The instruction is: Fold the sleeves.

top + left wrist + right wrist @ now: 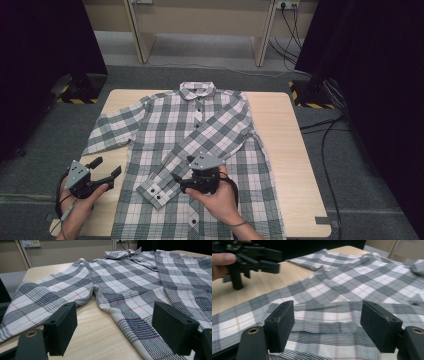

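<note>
A plaid button-up shirt (pixel 200 145) lies face up and spread flat on a light wooden table (pixel 280 130), collar at the far edge, hem toward the person. The sleeve on the person's right (pixel 200 145) is already folded diagonally across the chest, with its cuff (pixel 156 192) resting near the lower left of the shirt front. The other sleeve (pixel 112 129) lies stretched out to the left over the bare tabletop.

The right tool (pixel 182 184), held in the person's right hand (pixel 220 200), hovers just beside the folded cuff with its jaws spread and nothing between them. The left tool (pixel 107 170), in the left hand (pixel 80 210), sits over the table's left front area, jaws also spread and empty, aimed toward the outstretched sleeve.

This looks like shirt folding, one sleeve done. The next move likely calls for the left tool to pinch the left sleeve near its cuff and carry it across the chest without dragging the body out of line.
</note>
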The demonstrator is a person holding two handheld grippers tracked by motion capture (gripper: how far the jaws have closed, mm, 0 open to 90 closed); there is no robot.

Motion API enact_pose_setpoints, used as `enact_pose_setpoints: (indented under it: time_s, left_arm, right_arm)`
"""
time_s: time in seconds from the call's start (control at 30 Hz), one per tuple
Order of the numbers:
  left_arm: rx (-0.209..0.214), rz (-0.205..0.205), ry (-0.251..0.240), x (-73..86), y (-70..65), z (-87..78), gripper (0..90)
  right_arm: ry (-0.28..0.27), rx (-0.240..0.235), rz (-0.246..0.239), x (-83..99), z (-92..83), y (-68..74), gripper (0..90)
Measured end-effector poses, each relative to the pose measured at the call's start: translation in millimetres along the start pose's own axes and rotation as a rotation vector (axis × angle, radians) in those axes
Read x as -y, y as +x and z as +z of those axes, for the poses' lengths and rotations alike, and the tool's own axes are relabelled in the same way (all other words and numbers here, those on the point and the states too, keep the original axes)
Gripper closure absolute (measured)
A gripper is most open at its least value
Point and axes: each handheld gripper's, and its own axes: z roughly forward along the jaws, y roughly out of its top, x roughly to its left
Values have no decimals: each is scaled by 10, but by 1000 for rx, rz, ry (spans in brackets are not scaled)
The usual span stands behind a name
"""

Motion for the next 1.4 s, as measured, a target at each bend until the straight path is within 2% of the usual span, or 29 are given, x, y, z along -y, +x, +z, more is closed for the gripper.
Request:
enact_pose_setpoints:
  time_s: [0.4,0.6,0.8,0.97,1.27,1.4]
  left_arm:
    - [-5,-3,1,-2,-8,5,186]
    - [-6,3,5,-3,-14,8,187]
    - [-7,-1,4,-3,-12,8,187]
    - [-8,-1,4,-3,-12,7,187]
    - [-10,2,3,-2,-15,6,187]
    - [-12,-7,1,-2,-12,6,186]
  right_arm:
    - [-1,98,68,150,-204,-366,240]
    - [-1,159,94,248,-351,-555,245]
    - [-8,218,139,356,-524,-748,248]
    - [-5,256,158,425,-647,-857,253]
    - [2,361,212,667,-987,-1115,258]
    - [-15,440,260,831,-1226,-1275,260]
